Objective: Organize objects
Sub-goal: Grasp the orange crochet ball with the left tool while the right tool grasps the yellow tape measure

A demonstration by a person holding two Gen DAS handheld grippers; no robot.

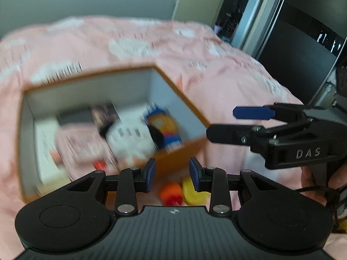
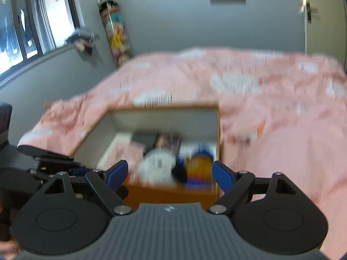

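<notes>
An open orange-edged box (image 1: 182,99) (image 2: 164,109) sits on a pink bedspread. Inside lie a white round plush (image 1: 130,138) (image 2: 157,166), a blue and orange item (image 1: 164,127) (image 2: 199,169), a pink pouch (image 1: 80,145) and dark flat items. An orange toy (image 1: 171,192) and a yellow toy (image 1: 193,191) lie on the bed in front of the box. My left gripper (image 1: 172,174) is open and empty above these toys. My right gripper (image 2: 169,172) is open and empty over the box's near edge; it also shows in the left wrist view (image 1: 221,122). Both views are motion-blurred.
The pink bedspread (image 1: 216,65) (image 2: 271,119) covers the bed around the box. A grey wall, a window (image 2: 28,26) at the left and a skateboard (image 2: 115,28) leaning in the corner stand behind. A dark doorway (image 1: 303,43) lies to the right.
</notes>
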